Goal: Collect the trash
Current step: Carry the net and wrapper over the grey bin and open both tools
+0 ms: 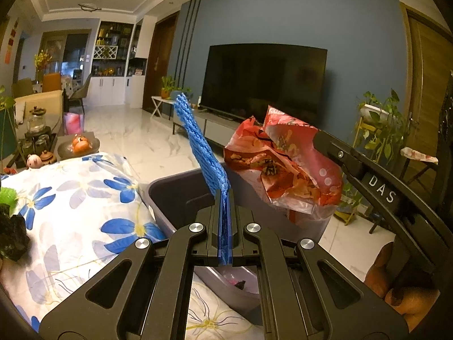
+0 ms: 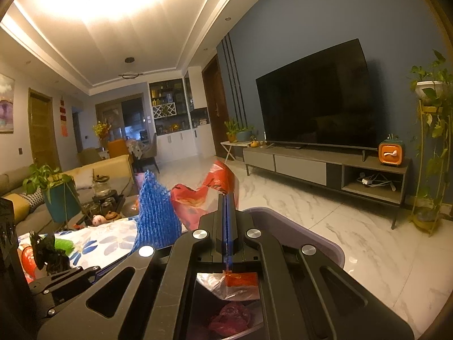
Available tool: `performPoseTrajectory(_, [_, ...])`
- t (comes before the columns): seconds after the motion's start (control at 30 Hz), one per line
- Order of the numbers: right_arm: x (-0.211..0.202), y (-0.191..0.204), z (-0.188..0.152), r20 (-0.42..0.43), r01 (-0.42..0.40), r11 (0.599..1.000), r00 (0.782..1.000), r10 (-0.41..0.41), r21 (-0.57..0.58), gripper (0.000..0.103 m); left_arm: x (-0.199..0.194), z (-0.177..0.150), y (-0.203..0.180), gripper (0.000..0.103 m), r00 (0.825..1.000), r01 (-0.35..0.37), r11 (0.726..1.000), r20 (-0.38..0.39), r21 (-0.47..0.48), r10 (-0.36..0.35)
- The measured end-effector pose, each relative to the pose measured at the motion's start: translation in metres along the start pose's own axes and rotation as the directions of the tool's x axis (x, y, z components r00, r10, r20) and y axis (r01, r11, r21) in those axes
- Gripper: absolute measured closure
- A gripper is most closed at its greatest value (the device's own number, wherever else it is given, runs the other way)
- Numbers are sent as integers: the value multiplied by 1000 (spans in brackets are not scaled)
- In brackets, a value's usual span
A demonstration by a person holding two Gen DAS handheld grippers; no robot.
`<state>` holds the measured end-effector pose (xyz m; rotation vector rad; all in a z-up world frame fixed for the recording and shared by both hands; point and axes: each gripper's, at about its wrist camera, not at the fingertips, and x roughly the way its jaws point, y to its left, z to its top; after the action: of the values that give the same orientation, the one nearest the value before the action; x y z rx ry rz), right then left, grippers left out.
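television, floral cloth, potted plant

a home living room: big television on a low media cabinet, sofa, houseplants.

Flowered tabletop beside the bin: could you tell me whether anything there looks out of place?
Yes: a crumpled black wrapper with a green scrap lies at the flowered cloth's left edge, uncollected, while both claws hold trash above the grey bin.

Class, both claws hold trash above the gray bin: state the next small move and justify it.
Probably open the left claw: it pinches the blue foam net above the gray bin, so the net should drop in. The right claw holds the red wrapper nearby.
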<state>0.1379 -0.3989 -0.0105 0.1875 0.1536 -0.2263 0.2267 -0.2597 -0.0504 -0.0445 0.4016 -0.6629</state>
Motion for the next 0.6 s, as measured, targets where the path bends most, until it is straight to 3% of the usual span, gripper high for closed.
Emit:
performPoseTrajectory(0.13, [3, -6, 0, -15, 3, 1000, 1000, -3, 12, 98, 3, -2, 1, 101, 1000, 5, 1000, -18, -4, -5])
performPoseTrajectory(0.2, [4, -9, -2, -21, 7, 1000, 1000, -7, 23, 92, 4, -4, 0, 98, 1000, -6, 1000, -23, 10, 7])
performPoseTrajectory(0.23, [4, -10, -2, -23, 8, 1000, 1000, -8, 28, 82, 5, -5, -1, 90, 1000, -15, 1000, -25, 16, 16])
performPoseTrajectory(0.27, [4, -12, -3, -23, 6, 999, 1000, -6, 35, 66, 4, -6, -1, 82, 999, -19, 1000, -27, 19, 20])
performPoseTrajectory(0.3, [2, -13, -3, -18, 10, 999, 1000, -9, 39, 60, 3, -7, 0, 77, 999, -27, 999, -25, 16, 28])
performPoseTrajectory(0.33, [0, -13, -4, -10, 17, 999, 1000, -17, 37, 52, 2, -7, 1, 63, 999, -34, 999, -21, 10, 35])
performPoseTrajectory(0.37, [-2, -13, -4, -2, 23, 999, 1000, -23, 32, 50, -1, -8, 3, 49, 999, -41, 999, -12, 1, 41])
performPoseTrajectory(0.53, [-17, -10, -4, 25, 43, 999, 999, -43, 13, 38, -22, -9, 12, 31, 995, -92, 995, 35, -42, 94])
performPoseTrajectory(0.6, [-26, -6, -4, 36, 46, 999, 998, -46, 1, 34, -33, -10, 14, 28, 990, -132, 990, 48, -42, 134])
